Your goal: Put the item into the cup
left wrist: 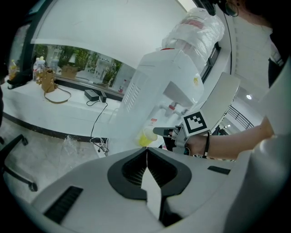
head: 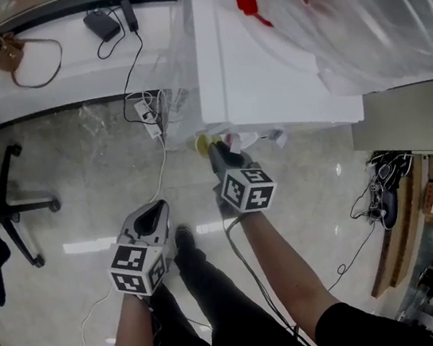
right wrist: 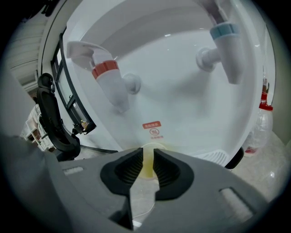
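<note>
Cup [left wrist: 146,138] in R gripper [right wrist: 148,157] by dispenser [right wrist: 182,104] | L gripper [left wrist: 147,152] closed, clear

grey left claw [left wrist: 146,152] and right claw [right wrist: 148,159], black ribbed pads [right wrist: 128,169]; marker cubes [head: 249,188]; black sleeve [head: 360,324], black trousers [head: 220,305]

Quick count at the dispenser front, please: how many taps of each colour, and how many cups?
White tap with red collar: 1
White tap with blue collar: 1
Translucent yellow plastic cup: 1
Total: 3
</note>
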### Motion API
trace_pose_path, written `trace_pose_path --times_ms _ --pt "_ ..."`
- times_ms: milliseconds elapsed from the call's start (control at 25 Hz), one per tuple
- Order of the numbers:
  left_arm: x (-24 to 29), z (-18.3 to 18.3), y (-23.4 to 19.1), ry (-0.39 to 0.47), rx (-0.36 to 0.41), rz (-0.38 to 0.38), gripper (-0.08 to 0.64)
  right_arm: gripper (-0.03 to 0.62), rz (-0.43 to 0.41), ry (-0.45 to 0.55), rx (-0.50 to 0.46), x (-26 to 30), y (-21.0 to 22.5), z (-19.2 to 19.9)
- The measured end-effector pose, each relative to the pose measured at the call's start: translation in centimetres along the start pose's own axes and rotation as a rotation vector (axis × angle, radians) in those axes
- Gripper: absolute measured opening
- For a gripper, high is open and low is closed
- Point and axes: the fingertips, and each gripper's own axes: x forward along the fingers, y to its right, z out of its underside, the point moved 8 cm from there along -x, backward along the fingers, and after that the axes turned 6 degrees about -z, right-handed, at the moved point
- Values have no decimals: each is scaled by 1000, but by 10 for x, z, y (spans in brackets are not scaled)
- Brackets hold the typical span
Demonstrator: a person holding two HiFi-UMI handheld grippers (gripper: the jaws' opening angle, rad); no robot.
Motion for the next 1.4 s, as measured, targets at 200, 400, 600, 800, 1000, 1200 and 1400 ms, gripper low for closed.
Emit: trace_pose_path --times_ms 200,400,600,800,1000,1200,1400 --pt "-9 -1 5 11 6 22 6 71 -5 15 -12 -17 -18 3" --pt "-26 1 3 21 9 57 6 71 5 33 -2 -38 -41 9" --pt "-58 -3 0 23 61 94 6 67 47 72 48 -69 -68 23" --pt "-107 -10 -2 32 115 119 6 61 70 121 82 -104 -113 30" --pt "-156 -30 9 57 155 162 6 13 111 159 102 -145 -152 22" --pt "-210 -37 22 77 201 204 6 3 127 204 117 -188 -194 19" --pt "-250 -44 15 111 208 229 6 2 156 260 134 -225 -228 18"
